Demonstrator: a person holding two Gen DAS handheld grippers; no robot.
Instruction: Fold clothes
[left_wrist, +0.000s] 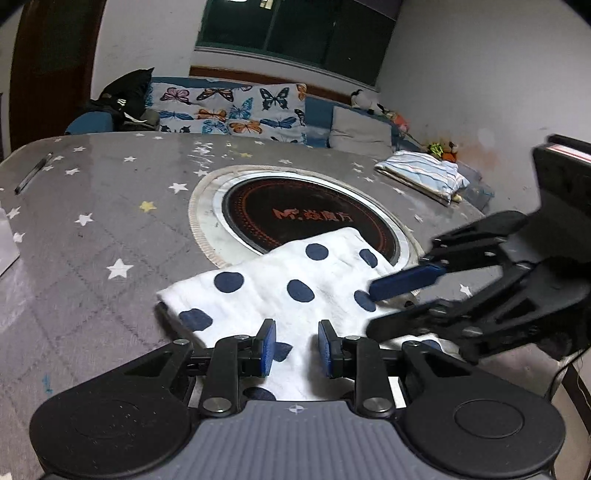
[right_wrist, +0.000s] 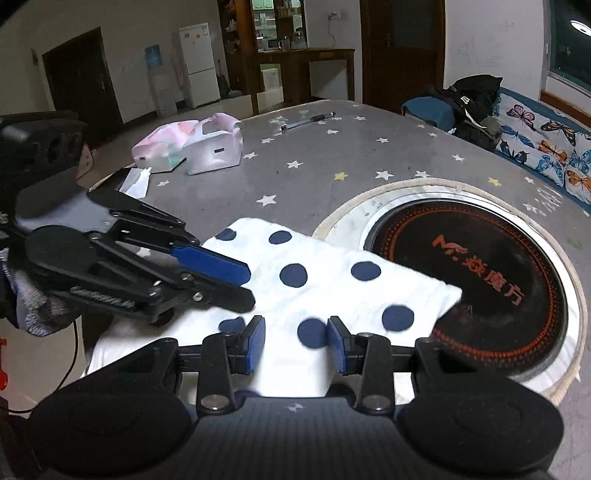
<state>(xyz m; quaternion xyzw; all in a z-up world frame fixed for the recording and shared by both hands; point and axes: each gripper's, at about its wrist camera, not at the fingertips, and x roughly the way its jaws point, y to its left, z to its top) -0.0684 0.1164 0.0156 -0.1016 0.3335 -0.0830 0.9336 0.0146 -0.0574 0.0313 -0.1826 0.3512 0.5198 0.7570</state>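
Observation:
A white cloth with dark blue dots (left_wrist: 280, 284) lies folded on the grey star-patterned table (left_wrist: 92, 229), partly over the round black cooktop (left_wrist: 306, 218). My left gripper (left_wrist: 296, 347) is open just above the cloth's near edge. My right gripper (right_wrist: 295, 343) is open over the same cloth (right_wrist: 332, 280). In the left wrist view the right gripper (left_wrist: 376, 306) comes in from the right, jaws apart at the cloth's right edge. In the right wrist view the left gripper (right_wrist: 247, 284) comes in from the left, jaws apart at the cloth's left edge.
A folded striped cloth (left_wrist: 421, 170) lies at the far right of the table. A pen (right_wrist: 306, 120), pale bags (right_wrist: 192, 144) and a paper (right_wrist: 136, 181) lie at the far side. A butterfly-print sofa (left_wrist: 229, 109) stands behind the table.

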